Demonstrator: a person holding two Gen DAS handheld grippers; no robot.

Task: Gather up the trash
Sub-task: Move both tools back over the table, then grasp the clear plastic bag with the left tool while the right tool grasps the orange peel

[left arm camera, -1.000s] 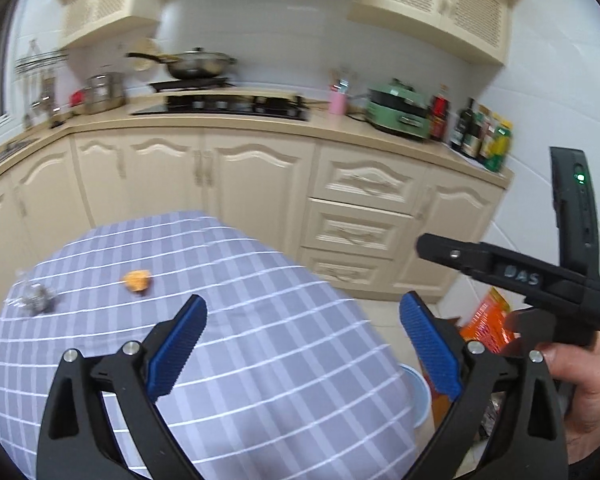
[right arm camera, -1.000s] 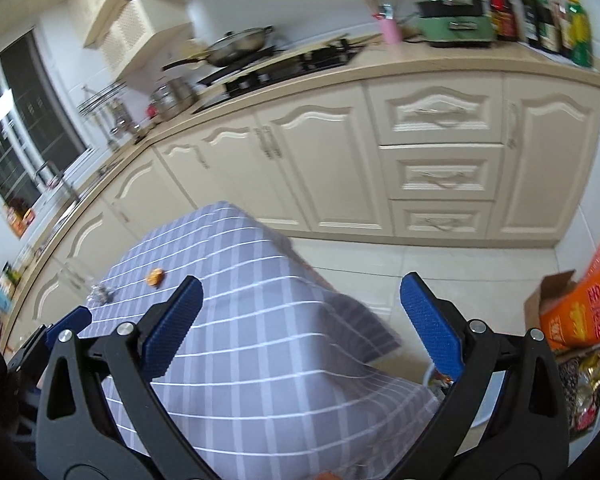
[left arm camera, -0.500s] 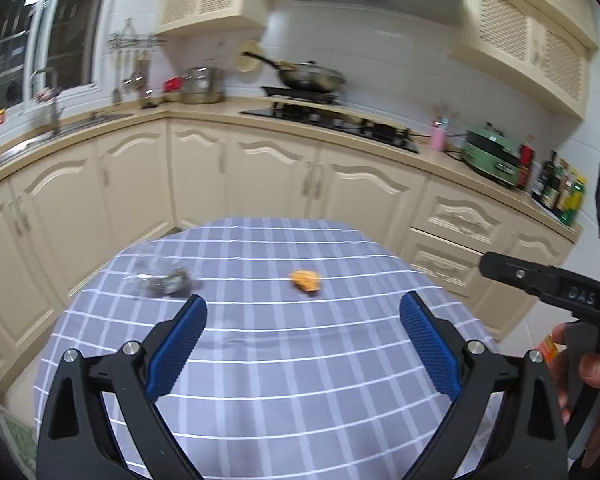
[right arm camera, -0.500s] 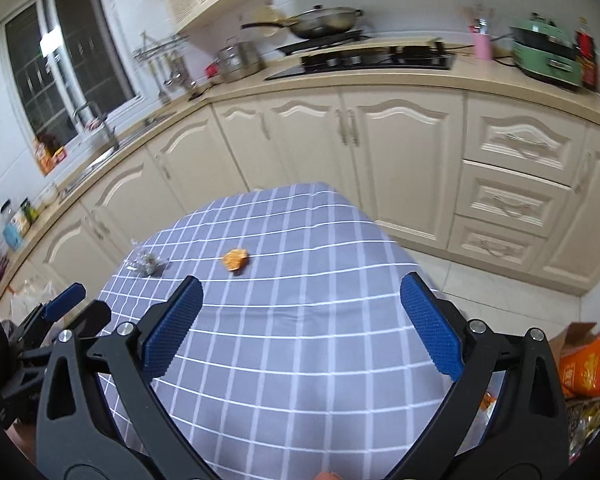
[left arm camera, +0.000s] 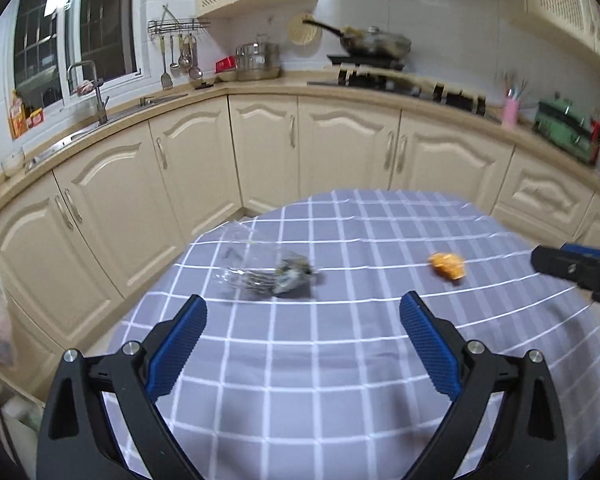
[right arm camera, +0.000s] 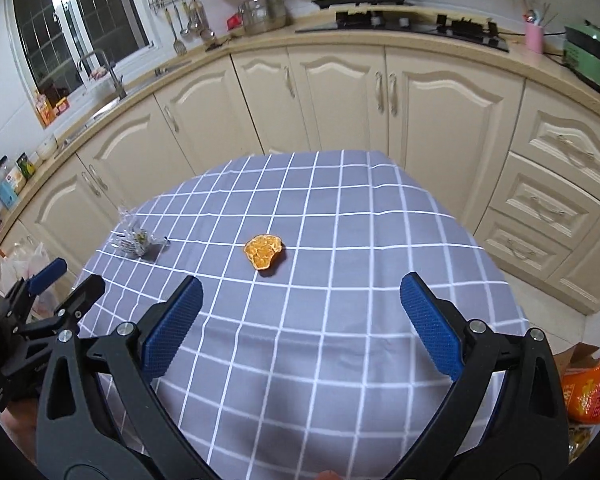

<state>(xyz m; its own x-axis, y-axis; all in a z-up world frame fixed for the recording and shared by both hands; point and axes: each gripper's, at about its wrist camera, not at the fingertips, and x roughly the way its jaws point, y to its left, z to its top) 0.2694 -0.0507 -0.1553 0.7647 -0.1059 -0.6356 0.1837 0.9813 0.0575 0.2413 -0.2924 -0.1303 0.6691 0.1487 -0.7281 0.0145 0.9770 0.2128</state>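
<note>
In a cream-cabinet kitchen, I hold both my grippers over a round table (right arm camera: 340, 360) draped in a grey cloth with a white grid. My left gripper (left arm camera: 302, 340) stands spread wide, its blue pads (left arm camera: 176, 344) well apart and holding nothing; my right gripper (right arm camera: 300, 320) is likewise splayed and empty, hovering above the near half of the cloth.

Two bits of trash lie on the table, well apart from each other. A piece of orange peel (right arm camera: 263, 254) sits near the middle of the cloth, ahead of my right gripper and between the lines of its fingers. A crumpled clear plastic wrapper (left arm camera: 272, 272) with something dark and greenish inside rests toward the left edge, just ahead of my left gripper; the left view is blurred, so I cannot tell what the wrapper holds.

An orange printed bag (right arm camera: 590, 392) shows at the lower right, by the floor, in the right view; its pale characters are too distorted for me to read. No other writing is legible on the packets by the window (right arm camera: 48, 108) or the bottles along the counter.
</note>
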